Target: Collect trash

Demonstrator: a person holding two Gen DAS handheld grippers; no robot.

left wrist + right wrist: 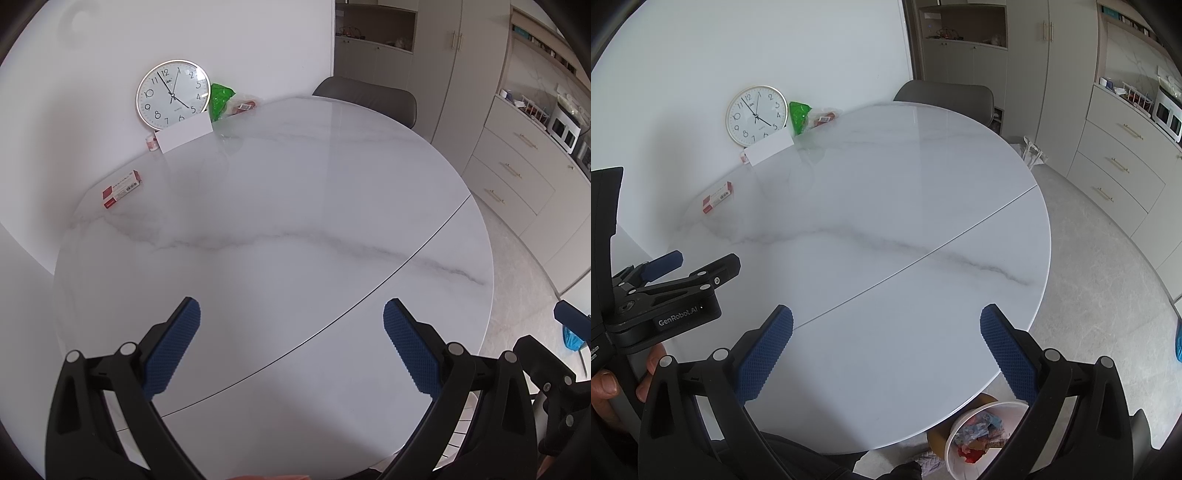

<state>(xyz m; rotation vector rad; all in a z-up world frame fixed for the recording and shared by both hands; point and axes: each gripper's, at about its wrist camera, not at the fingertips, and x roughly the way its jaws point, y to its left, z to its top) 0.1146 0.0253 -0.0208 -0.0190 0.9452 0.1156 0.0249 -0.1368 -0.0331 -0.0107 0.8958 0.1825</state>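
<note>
A round white marble table [280,206] fills both views, also in the right wrist view [886,221]. At its far left edge lies a red and white box [122,189] [718,197]. Against the wall stand a green bag [219,100] [799,116] and a red wrapper [244,106] [823,119]. My left gripper [291,343] is open and empty above the near table edge; it also shows in the right wrist view [698,264]. My right gripper [886,350] is open and empty. A white bin [975,435] holding colourful wrappers stands on the floor under the near table edge.
A wall clock [173,95] leans at the table's back with a white card [184,137] and a small red pot [151,143] before it. A grey chair [365,99] stands behind the table. Cabinets and drawers [517,173] line the right side.
</note>
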